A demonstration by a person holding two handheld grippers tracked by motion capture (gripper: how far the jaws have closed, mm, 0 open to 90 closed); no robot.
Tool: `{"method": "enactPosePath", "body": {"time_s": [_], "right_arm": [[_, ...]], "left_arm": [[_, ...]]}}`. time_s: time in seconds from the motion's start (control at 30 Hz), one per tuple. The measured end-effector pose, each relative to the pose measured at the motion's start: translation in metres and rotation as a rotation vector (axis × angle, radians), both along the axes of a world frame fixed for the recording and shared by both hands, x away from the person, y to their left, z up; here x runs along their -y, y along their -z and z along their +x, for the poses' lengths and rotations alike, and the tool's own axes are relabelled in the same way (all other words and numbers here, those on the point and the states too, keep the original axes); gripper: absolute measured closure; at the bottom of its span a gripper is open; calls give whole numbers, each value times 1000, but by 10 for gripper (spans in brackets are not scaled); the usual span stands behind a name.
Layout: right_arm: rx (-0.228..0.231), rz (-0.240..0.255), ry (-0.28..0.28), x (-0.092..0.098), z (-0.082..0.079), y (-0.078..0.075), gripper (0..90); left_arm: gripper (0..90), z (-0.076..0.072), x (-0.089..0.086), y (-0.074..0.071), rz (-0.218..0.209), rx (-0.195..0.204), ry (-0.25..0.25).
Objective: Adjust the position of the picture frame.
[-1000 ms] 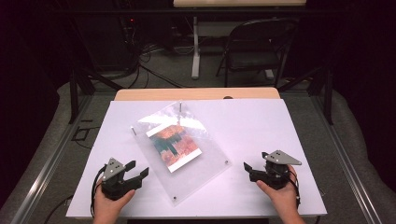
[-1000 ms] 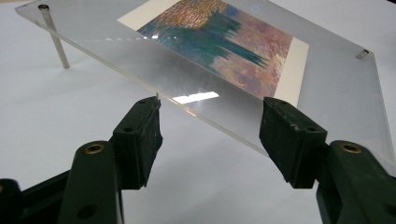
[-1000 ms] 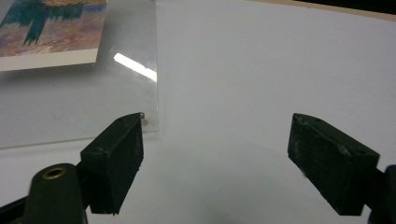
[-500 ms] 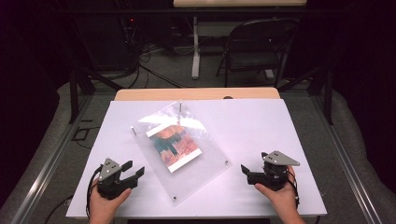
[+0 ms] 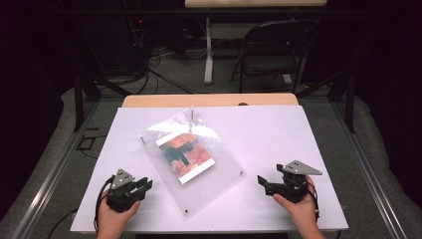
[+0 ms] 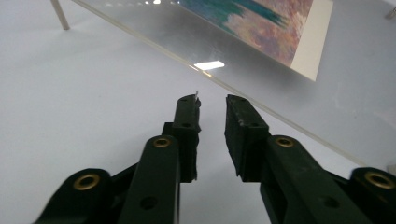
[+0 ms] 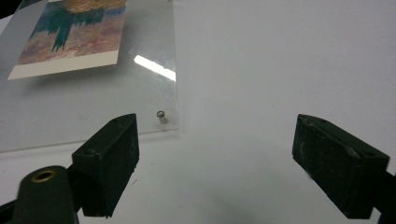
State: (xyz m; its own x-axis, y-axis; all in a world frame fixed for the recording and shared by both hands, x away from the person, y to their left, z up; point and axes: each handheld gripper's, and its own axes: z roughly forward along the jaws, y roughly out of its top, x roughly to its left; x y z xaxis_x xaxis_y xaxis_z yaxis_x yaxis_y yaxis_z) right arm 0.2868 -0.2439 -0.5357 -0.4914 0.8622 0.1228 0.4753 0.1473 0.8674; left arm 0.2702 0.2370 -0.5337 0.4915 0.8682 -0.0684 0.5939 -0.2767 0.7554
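High view: the clear frame point(image 5: 199, 164) lies flat between both grippers, easy to reach. Left gripper point(image 6: 212, 100) has just been closing on nothing; right gripper point(image 7: 215, 158) is wide open.

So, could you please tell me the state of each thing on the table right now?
Acrylic frame: flat on table, raised on small standoffs, untouched.
Picture: lying in the frame, face up.
Left tool: jaws just closing, narrow gap, nothing between.
Right tool: wide open, empty.
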Motion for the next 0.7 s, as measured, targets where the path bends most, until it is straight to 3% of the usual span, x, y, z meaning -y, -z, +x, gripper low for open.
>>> {"method": "enactPosePath", "body": {"time_s": [0.2, 0.47, 0.7], "right_arm": [[-14, 6, -9, -1, 0, 0, 147], [-14, 37, -15, 1, 0, 0, 148], [-33, 52, -25, 1, 0, 0, 148]], "left_arm": [[898, 10, 8, 4, 31, -33, 2], [900, 24, 15, 12, 17, -115, 34], [900, 25, 21, 13, 28, -122, 50]]}}
